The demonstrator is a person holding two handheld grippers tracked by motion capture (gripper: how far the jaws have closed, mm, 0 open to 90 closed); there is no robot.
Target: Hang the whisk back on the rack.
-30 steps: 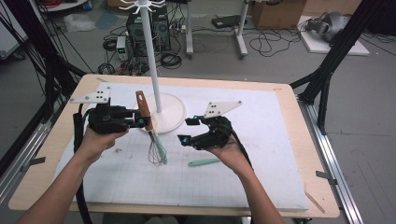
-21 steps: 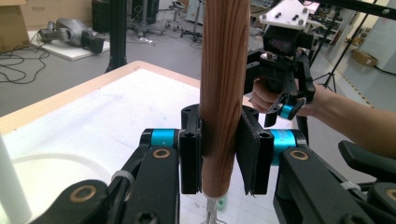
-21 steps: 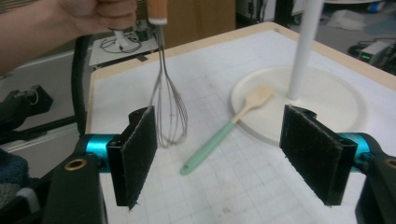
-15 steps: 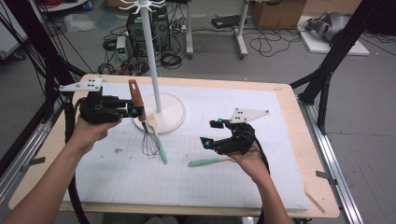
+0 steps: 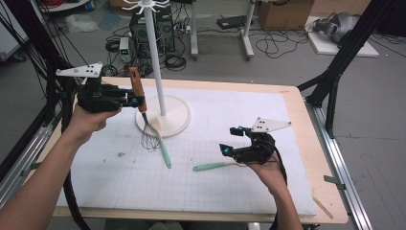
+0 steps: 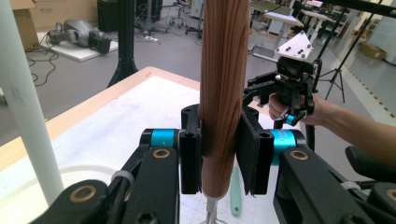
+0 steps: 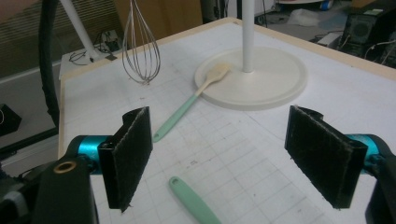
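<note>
The left tongs (image 5: 135,101) are clenched on the wooden handle of the whisk (image 5: 143,117). In the left gripper view both pads (image 6: 247,154) press on this handle, which stands upright between them. The whisk hangs above the white mat (image 5: 230,120) of the table (image 5: 313,139), with its wire head near the round base of the white stand (image 5: 165,117). No container is on the table; this flat base is the only thing that carries something, and the pale head of a spatula with a mint handle (image 5: 164,152) rests on its edge.

The right tongs (image 5: 233,143) are released. Their jaws have just been opening, and the right gripper view shows nothing between the two pads (image 7: 133,156). A second utensil with a mint handle (image 5: 210,166) lies on the mat just under them, and its end shows low between the jaws in that view.

Compared with one second ago, the left hand holds the whisk higher, so the wire head is now off the mat. The right hand has moved away from the stand, toward the right side and the near edge of the table, and now stays over the second utensil.
</note>
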